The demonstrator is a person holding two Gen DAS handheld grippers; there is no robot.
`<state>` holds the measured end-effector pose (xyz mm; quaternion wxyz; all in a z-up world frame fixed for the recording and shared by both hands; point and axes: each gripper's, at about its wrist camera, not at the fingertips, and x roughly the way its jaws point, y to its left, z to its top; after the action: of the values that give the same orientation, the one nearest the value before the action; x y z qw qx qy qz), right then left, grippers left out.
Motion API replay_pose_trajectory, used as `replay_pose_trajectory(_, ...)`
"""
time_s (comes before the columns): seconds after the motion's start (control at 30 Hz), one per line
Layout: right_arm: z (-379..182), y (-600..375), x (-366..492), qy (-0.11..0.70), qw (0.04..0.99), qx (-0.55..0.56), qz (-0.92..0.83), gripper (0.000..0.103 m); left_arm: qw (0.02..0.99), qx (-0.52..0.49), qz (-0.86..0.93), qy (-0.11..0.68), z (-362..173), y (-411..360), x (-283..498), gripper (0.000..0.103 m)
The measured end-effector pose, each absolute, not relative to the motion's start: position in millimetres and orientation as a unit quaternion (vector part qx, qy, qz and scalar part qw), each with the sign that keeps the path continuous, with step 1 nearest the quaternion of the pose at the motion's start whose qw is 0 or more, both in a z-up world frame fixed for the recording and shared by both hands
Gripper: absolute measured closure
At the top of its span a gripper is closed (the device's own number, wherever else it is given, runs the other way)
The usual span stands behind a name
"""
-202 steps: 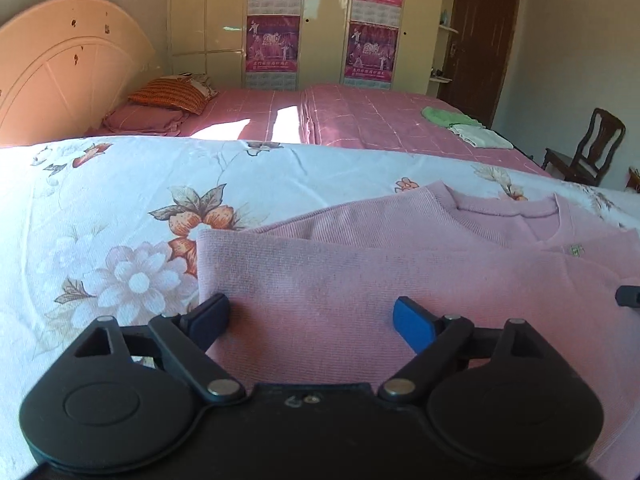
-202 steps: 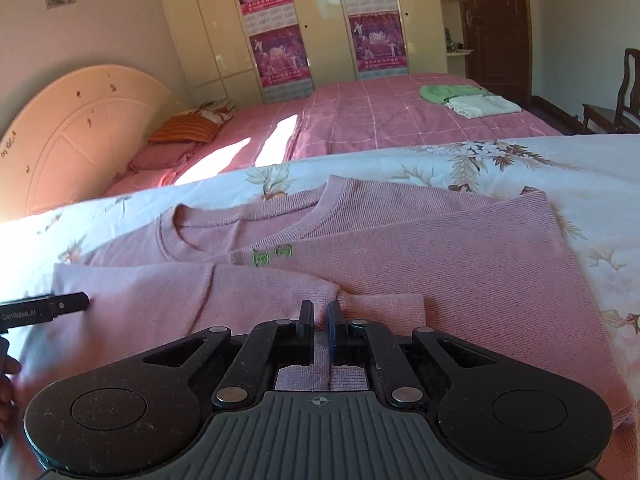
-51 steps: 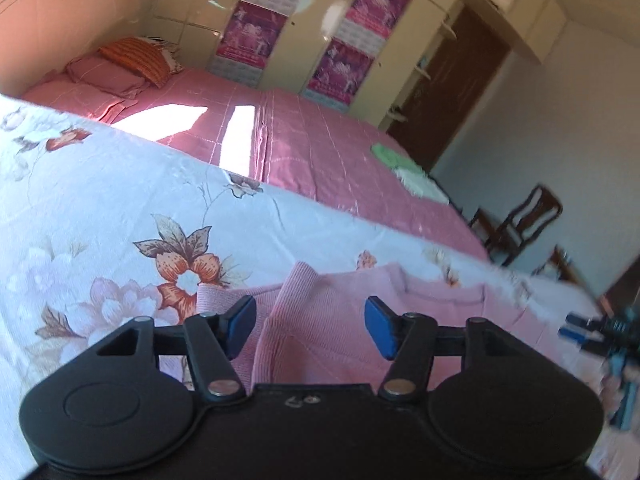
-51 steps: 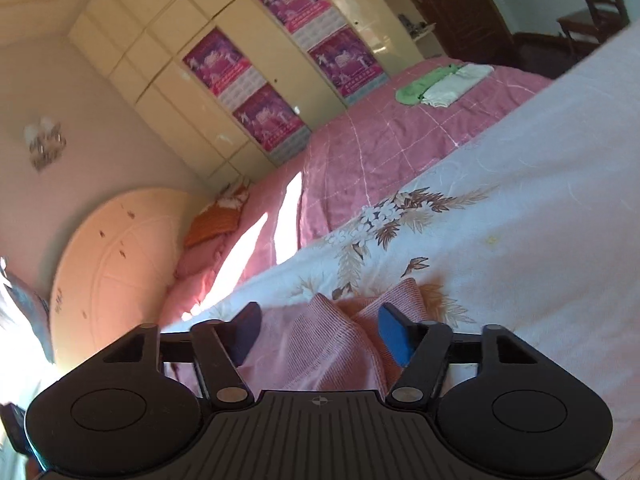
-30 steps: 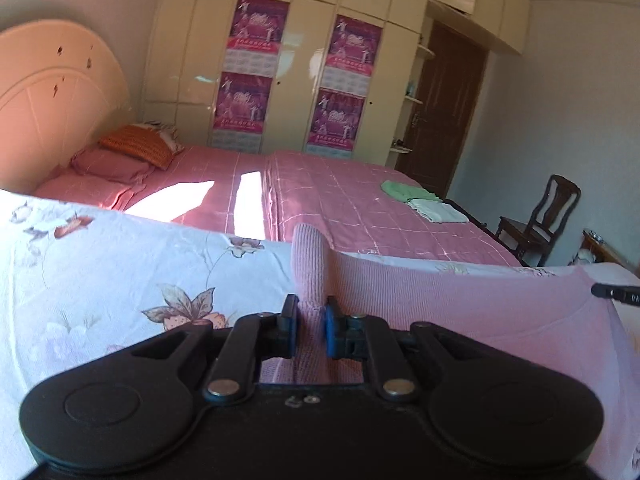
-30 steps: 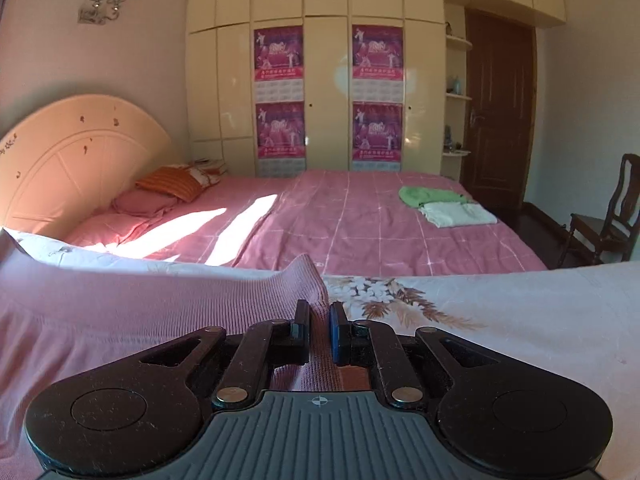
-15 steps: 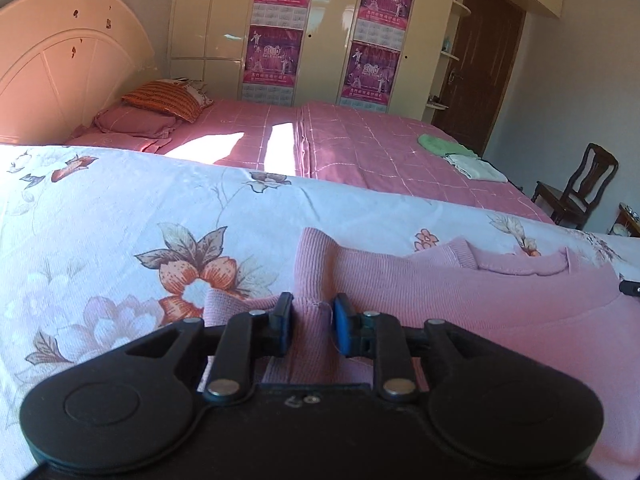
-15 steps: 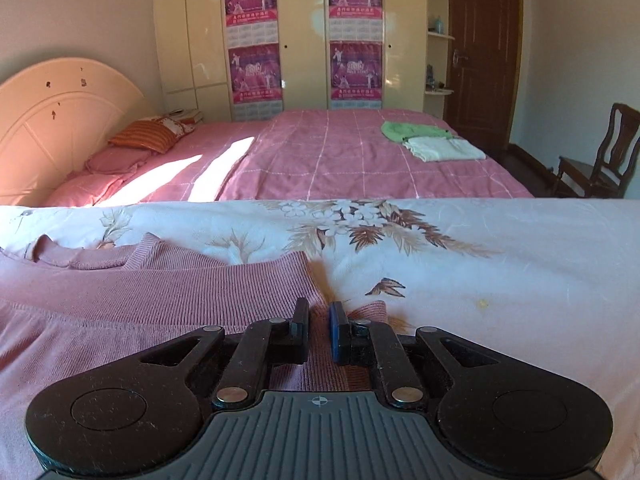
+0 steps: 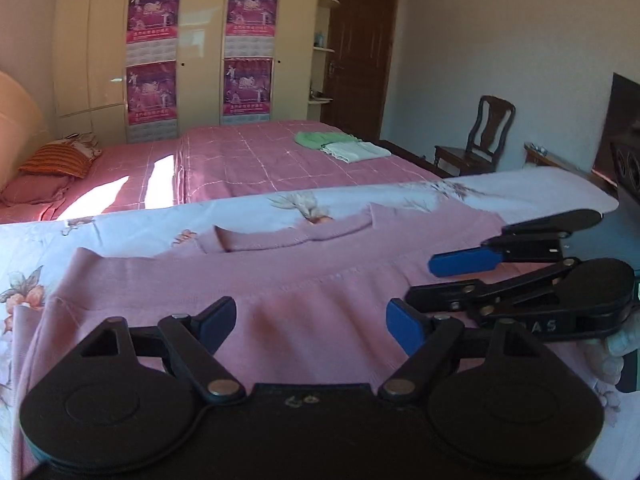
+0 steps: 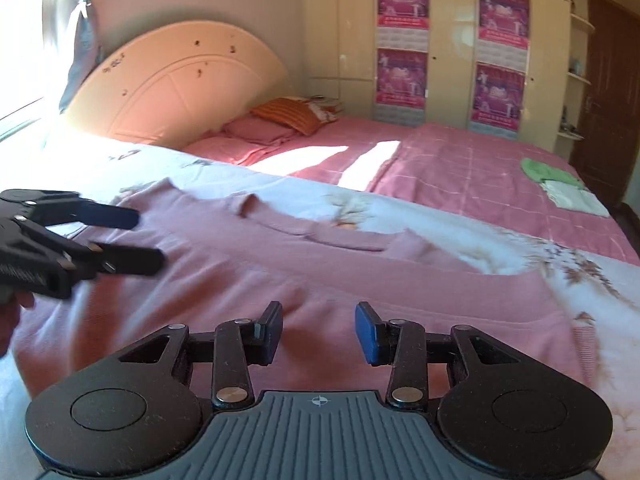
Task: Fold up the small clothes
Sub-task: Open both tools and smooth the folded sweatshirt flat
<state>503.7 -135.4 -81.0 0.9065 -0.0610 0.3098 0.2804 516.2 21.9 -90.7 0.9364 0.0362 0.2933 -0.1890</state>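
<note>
A pink knit sweater (image 9: 304, 280) lies folded across the floral bedsheet (image 9: 520, 192), its bottom half laid up over the body and the collar (image 9: 292, 236) showing beyond. My left gripper (image 9: 310, 320) hovers over the near folded part with its jaws opening and nothing pinched between them. In the right wrist view the same sweater (image 10: 320, 272) spreads below my right gripper (image 10: 319, 332), whose jaws are also opening, clear of the cloth. Each gripper shows in the other's view: the right gripper (image 9: 444, 280) at the right, the left gripper (image 10: 148, 236) at the left.
Behind the sheet lies a pink checked bed (image 9: 260, 156) with folded green and white clothes (image 9: 340, 146) and an orange pillow (image 10: 292, 114). A cream headboard (image 10: 180, 80), a wardrobe with posters (image 9: 200, 48), a dark door (image 9: 360, 52) and a wooden chair (image 9: 480, 136) stand further back.
Both grippers let go of the sweater's hem after carrying it up toward the collar; their jaws have spread apart. The cameras swung toward each other, so each gripper now shows in the other's view.
</note>
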Motion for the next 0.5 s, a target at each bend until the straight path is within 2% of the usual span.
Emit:
replay_pose_trajectory(0.17, -99, -173, 506, 0.316, 0.924, -0.068, 0.206, 0.063, 0.939, 0.06, -0.126, 0.316, -113, 61, 505, 0.018)
replay_pose_trajectory(0.27, -105, -244, 525, 0.354, 0.93, 0.002, 0.099, 0.063, 0.942, 0.033, -0.099, 0.32, -116, 103, 496, 0.016)
replay_pose_trajectory(0.33, -106, -269, 528, 0.36, 0.926, 0.03, 0.111, 0.063, 0.941, 0.011, -0.103, 0.321, -114, 112, 494, 0.017)
replay_pose_trajectory(0.5, -71, -245, 504, 0.319, 0.938, 0.02, 0.134, 0.063, 0.951, 0.0, -0.1, 0.293, -93, 93, 479, 0.021)
